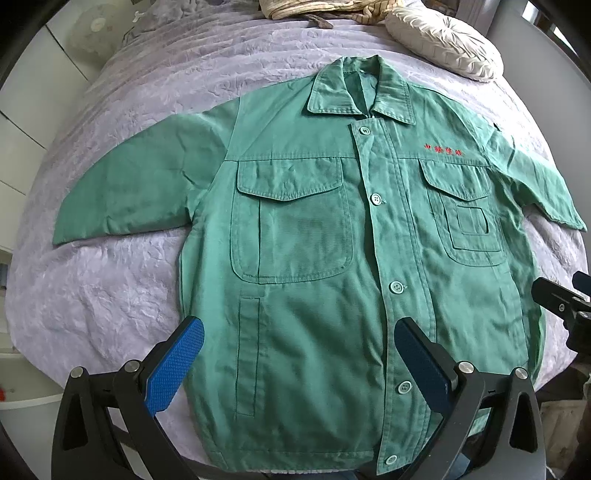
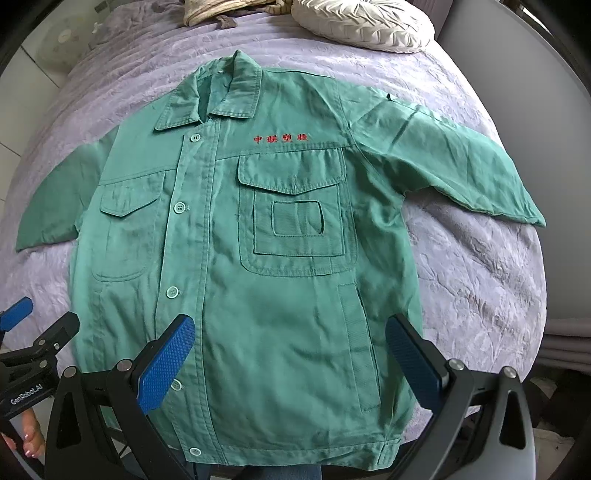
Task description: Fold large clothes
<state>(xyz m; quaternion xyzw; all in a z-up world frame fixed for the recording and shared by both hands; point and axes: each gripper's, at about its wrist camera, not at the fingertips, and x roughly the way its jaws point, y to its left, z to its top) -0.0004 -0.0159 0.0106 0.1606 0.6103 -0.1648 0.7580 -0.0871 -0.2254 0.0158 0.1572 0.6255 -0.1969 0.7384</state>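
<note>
A green work jacket (image 1: 317, 236) lies flat, front up and buttoned, on a lilac bed cover (image 1: 110, 288). Both sleeves spread outward. Red embroidered characters (image 2: 280, 138) sit above one chest pocket. My left gripper (image 1: 299, 332) is open and empty, hovering over the jacket's lower hem area. My right gripper (image 2: 290, 328) is open and empty, over the lower hem on the other side. The jacket also shows in the right wrist view (image 2: 258, 258). The right gripper shows at the edge of the left wrist view (image 1: 565, 302), and the left gripper in the right wrist view (image 2: 29, 339).
A cream round pillow (image 1: 443, 40) and bundled cloth (image 1: 314, 9) lie at the head of the bed. White cabinets (image 1: 22, 122) stand to the left. The bed cover (image 2: 480, 280) extends beyond the jacket on both sides.
</note>
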